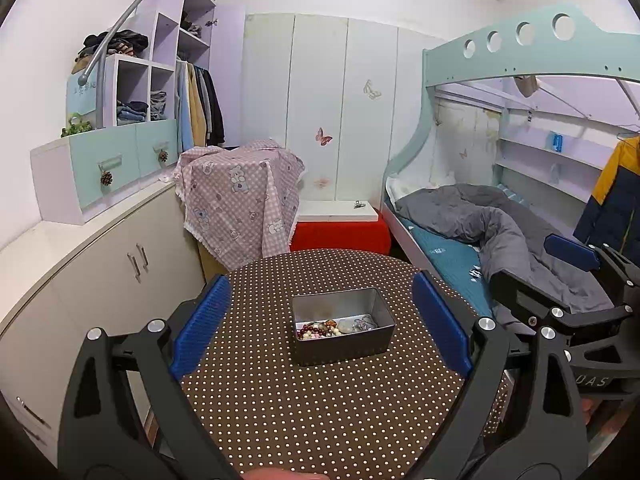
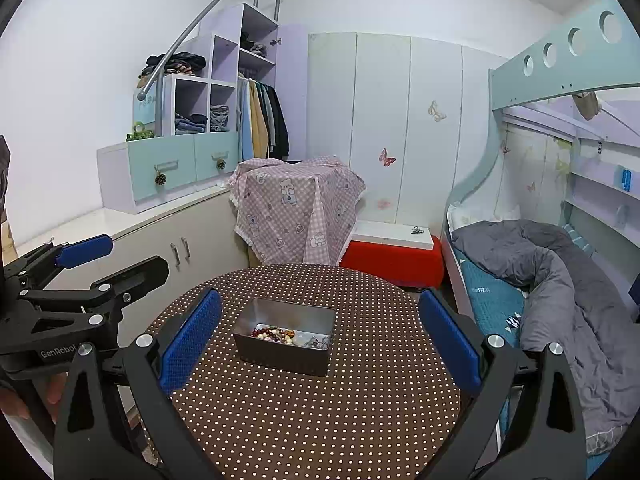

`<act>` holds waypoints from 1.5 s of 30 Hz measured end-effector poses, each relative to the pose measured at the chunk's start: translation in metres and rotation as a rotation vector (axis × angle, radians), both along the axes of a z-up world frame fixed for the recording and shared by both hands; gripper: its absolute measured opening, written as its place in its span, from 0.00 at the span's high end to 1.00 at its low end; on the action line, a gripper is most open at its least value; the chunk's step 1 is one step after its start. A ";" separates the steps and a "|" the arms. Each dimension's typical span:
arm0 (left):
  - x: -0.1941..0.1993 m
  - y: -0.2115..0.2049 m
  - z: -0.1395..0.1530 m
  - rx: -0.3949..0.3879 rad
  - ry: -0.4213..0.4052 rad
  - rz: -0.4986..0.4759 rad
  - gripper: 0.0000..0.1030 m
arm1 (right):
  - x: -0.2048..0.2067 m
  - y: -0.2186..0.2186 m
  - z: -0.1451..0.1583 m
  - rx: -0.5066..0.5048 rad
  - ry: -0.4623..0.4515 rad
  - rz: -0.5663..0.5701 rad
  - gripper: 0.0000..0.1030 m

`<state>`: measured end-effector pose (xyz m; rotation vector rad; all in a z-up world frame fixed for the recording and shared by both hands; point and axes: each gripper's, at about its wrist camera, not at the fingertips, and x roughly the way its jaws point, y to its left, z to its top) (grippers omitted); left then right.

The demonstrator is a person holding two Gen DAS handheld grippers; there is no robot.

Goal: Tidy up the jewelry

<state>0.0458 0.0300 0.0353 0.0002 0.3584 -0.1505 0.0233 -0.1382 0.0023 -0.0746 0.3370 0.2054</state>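
Left wrist: beads (image 1: 316, 330) (mixed colours) in tin (image 1: 344, 346)

- The left wrist view looks forward between its own blue-padded fingers (image 1: 200, 326), low over a round dotted table (image 1: 328, 408), with a metal box (image 1: 344, 344) at the centre of the frame.
- It faces the white wardrobe (image 1: 344, 112) at the far wall; the other gripper (image 1: 576, 272) shows at the right edge.
- The right wrist view looks from just beside it, equally near the table (image 2: 320, 412), with the box (image 2: 286, 354) slightly left of centre.
- The neighbouring gripper (image 2: 96, 264) shows at its left edge.
- Both views share the table, the box, the wardrobe (image 2: 400, 120), the bunk bed (image 1: 500, 224) and the pink-draped stand (image 1: 240, 200).
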 end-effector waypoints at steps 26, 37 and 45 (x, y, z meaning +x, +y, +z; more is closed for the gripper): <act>-0.002 0.004 0.001 -0.002 0.010 -0.005 0.12 | -0.002 -0.003 -0.001 0.004 0.007 -0.008 0.08; 0.001 0.005 -0.003 0.008 0.017 -0.008 0.12 | 0.000 -0.007 -0.001 0.009 0.013 -0.011 0.08; 0.002 0.005 -0.004 0.007 0.019 -0.010 0.12 | 0.001 -0.008 -0.002 0.013 0.012 -0.015 0.08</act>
